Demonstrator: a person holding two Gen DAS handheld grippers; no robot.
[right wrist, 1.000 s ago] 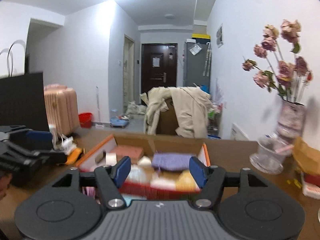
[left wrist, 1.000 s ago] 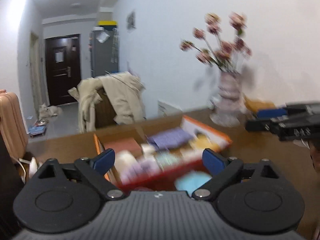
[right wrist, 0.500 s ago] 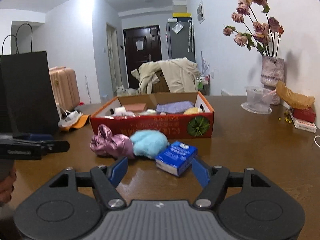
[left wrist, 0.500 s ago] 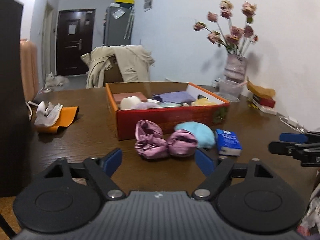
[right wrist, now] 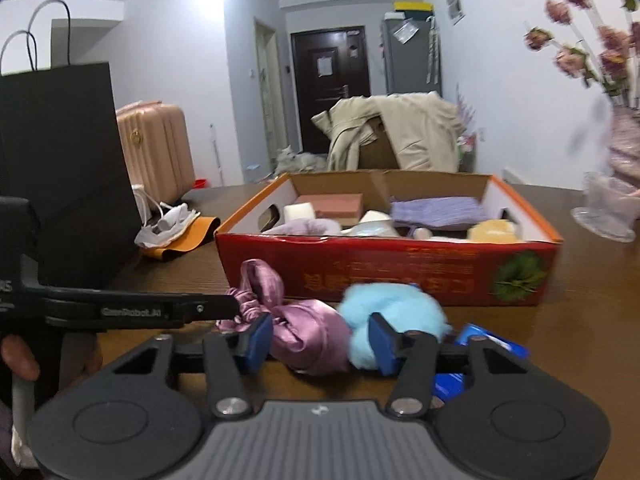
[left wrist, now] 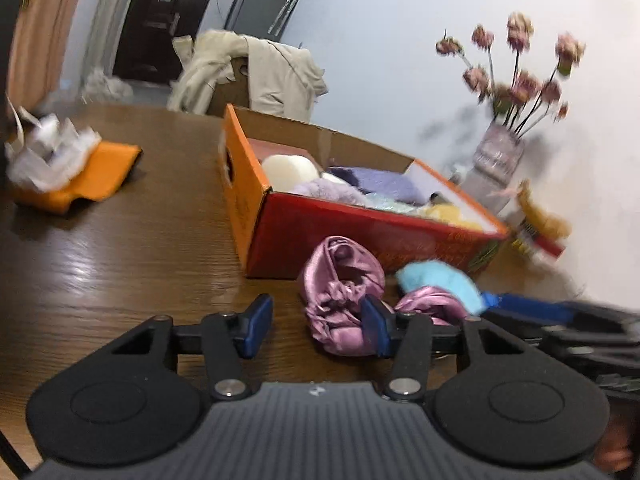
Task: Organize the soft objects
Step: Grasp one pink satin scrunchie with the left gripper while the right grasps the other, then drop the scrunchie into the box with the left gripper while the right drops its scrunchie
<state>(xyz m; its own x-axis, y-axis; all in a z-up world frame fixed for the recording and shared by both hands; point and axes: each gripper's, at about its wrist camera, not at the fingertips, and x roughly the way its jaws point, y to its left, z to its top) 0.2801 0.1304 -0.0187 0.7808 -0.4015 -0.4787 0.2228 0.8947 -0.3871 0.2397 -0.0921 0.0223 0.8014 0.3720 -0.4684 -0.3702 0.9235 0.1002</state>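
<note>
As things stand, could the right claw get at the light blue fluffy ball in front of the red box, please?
Probably yes. The right claw is closing just before the blue fluffy ball, which lies against the pink satin scrunchie; nothing stands in between.

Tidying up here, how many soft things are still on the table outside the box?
2: a pink satin scrunchie and a blue fluffy ball, touching, before the red box. More may hide behind.
</note>
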